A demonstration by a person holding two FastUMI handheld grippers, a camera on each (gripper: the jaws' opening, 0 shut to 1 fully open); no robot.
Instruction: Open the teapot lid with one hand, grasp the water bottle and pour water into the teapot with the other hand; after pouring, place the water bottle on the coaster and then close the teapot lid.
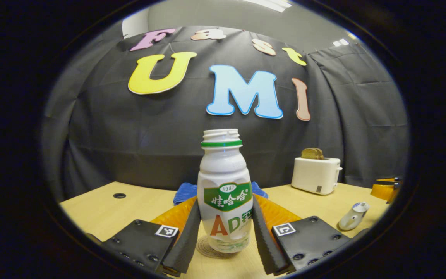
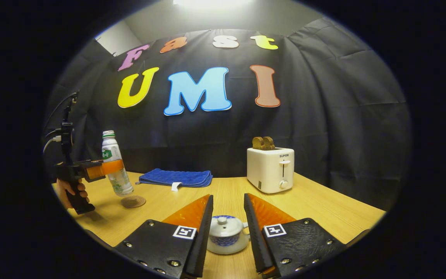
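Observation:
A white, uncapped water bottle (image 1: 225, 193) with a green label stands upright between my left gripper's (image 1: 226, 201) fingers, which are shut on its sides. A round woven coaster (image 1: 206, 248) shows under its base. In the right gripper view the bottle (image 2: 114, 164) hangs a little above and left of the coaster (image 2: 133, 201), with a hand (image 2: 70, 192) holding the left gripper (image 2: 103, 168). My right gripper (image 2: 227, 197) is open, one finger on each side of the small white-and-blue teapot (image 2: 227, 234). The lid (image 2: 222, 224) sits on the pot. From the left gripper view the teapot (image 1: 352, 217) lies far right.
A white toaster (image 2: 270, 168) with bread in its slots stands at the back right of the wooden table (image 2: 323, 209). A folded blue cloth (image 2: 174, 177) lies at the back by the wall. The table has a cable hole (image 1: 119, 195) at the far left.

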